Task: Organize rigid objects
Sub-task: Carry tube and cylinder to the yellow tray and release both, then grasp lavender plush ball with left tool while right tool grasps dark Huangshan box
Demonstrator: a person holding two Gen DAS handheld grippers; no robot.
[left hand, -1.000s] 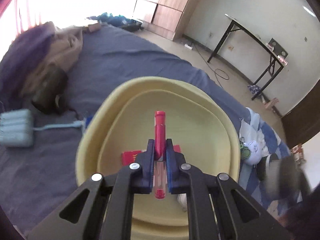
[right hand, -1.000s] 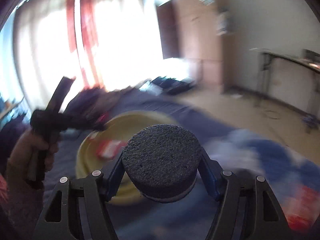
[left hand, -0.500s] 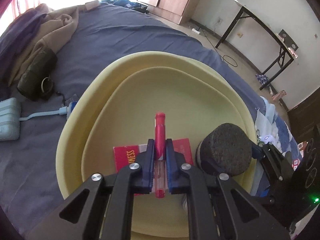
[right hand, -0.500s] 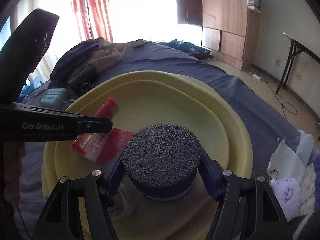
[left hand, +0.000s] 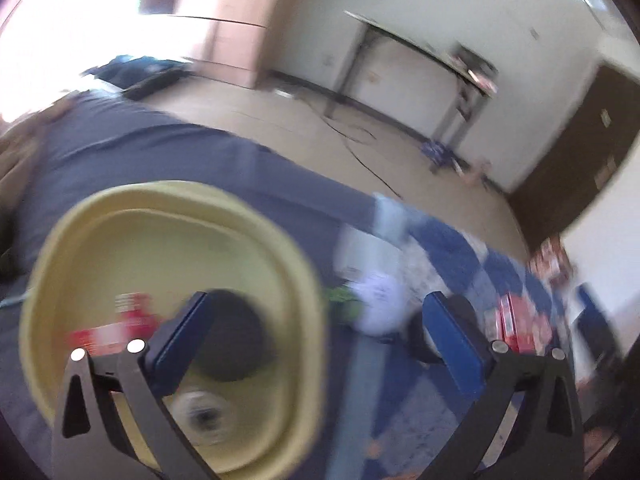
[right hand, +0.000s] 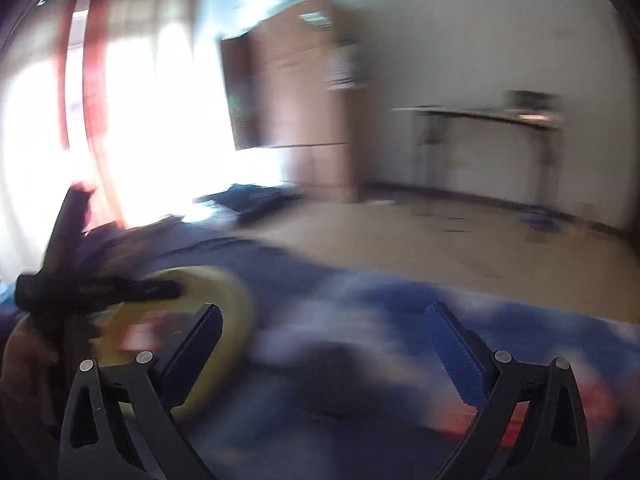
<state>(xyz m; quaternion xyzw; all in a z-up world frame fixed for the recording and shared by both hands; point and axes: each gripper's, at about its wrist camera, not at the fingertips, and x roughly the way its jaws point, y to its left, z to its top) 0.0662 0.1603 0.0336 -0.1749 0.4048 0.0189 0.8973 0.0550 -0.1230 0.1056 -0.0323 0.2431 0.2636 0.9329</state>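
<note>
The yellow basin (left hand: 304, 280) sits on the dark blue bed at lower left of the blurred left wrist view. Inside it lie a dark round foam puck (left hand: 236, 344), red items (left hand: 116, 328) and a small round white thing (left hand: 204, 416). My left gripper (left hand: 320, 340) is open and empty, above the basin's right rim. My right gripper (right hand: 324, 344) is open and empty over the bed, right of the basin (right hand: 236, 308). The left gripper's black body (right hand: 80, 288) and the hand on it show at left in the right wrist view.
A blue and white cloth (left hand: 400, 264) and red boxes (left hand: 516, 320) lie on the bed right of the basin. A wooden wardrobe (right hand: 304, 100) and a black-legged table (left hand: 424, 64) stand across the tan floor. A bright window with red curtains (right hand: 92, 100) is at left.
Both grippers have opened. The red tube and the foam puck have been let go and lie in the basin. Both grippers have drawn back and swung right; the views are motion-blurred.
</note>
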